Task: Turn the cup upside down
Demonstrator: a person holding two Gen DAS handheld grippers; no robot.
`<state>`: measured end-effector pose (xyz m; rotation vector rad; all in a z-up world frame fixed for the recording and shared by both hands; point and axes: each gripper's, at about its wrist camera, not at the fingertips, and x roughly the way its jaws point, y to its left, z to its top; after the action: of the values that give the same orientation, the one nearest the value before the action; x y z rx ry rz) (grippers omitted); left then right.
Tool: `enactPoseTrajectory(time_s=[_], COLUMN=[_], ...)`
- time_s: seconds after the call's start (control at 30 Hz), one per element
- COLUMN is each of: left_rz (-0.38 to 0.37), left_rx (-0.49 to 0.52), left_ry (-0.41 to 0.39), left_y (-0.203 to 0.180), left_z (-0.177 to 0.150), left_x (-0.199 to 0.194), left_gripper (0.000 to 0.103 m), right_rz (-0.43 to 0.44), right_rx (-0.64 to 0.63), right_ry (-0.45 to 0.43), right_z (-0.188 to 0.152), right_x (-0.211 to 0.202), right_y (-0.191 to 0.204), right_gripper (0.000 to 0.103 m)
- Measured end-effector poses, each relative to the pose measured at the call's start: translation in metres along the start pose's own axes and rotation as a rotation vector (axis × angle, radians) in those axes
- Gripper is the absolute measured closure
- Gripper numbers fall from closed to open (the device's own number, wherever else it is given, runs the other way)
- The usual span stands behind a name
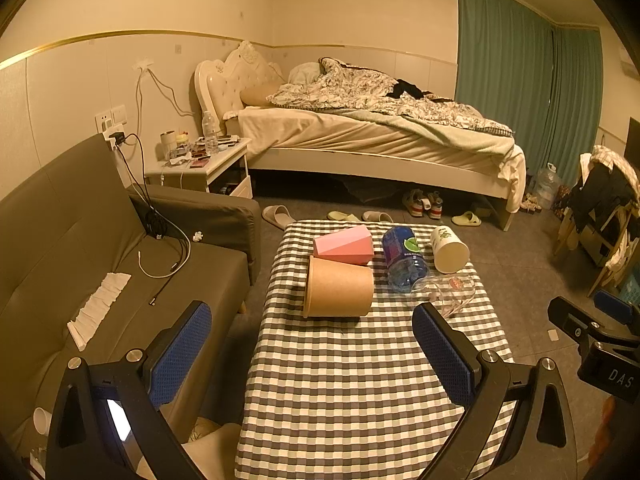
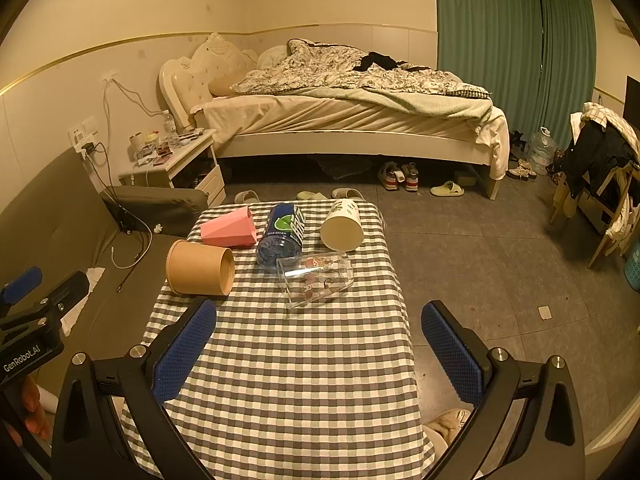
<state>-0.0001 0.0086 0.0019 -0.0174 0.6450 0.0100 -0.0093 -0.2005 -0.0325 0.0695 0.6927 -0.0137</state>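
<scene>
brown cylindrical paper cup [image 1: 338, 288] lies sideways on my grey-white checked tablecloth [image 1: 352, 380]; left gripper [image 1: 312, 354] and right gripper [image 2: 318, 350] gape wide, empty.

Each camera sits just behind its own open jaws, raised above the near end of the checked table [image 1: 352, 380] and tilted down along it toward the bed [image 1: 360, 132]. The left view stands nearer the sofa [image 1: 80, 240], the right view over the table's floor side. Beyond both jaws, both share the table [image 2: 288, 360], its lying cups and the bed [image 2: 340, 112].
</scene>
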Motion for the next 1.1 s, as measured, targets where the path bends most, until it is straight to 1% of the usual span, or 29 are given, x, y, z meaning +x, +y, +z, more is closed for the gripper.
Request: enactPoseTrajectory(time_s=[0.27, 0.47, 0.83, 0.97, 1.0, 1.1], left_rz=[0.001, 0.005, 0.004, 0.008, 0.012, 0.023], left_rx=[-0.001, -0.001, -0.001, -0.005, -0.006, -0.005], left_ry=[0.001, 0.005, 0.011, 0.024, 0.031, 0.042], left_y=[0.000, 0.000, 0.000, 0.003, 0.000, 0.000], left_z=[0.000, -0.008, -0.015, -0.025, -0.022, -0.021], left_x=[0.000, 0.003, 0.005, 0.010, 0.017, 0.022], left_gripper=[0.000, 0.000, 0.000, 0.000, 0.000, 0.000], right_rz=[0.000, 0.000, -0.001, 0.011, 0.016, 0.040], right_rx=[0.001, 0.000, -0.020, -0.050, -0.064, -0.143], right_ry=[0.003, 0.003, 0.012, 0.014, 0.015, 0.022], right_z=[0.001, 0.001, -0.002, 0.001, 0.002, 0.008], right_x=[0.000, 0.000, 0.006, 0.007, 0.007, 0.010], right_y=[-0.001, -0.001, -0.002, 0.000, 0.000, 0.001], right_gripper=[0.000, 0.000, 0.000, 0.000, 0.000, 0.000])
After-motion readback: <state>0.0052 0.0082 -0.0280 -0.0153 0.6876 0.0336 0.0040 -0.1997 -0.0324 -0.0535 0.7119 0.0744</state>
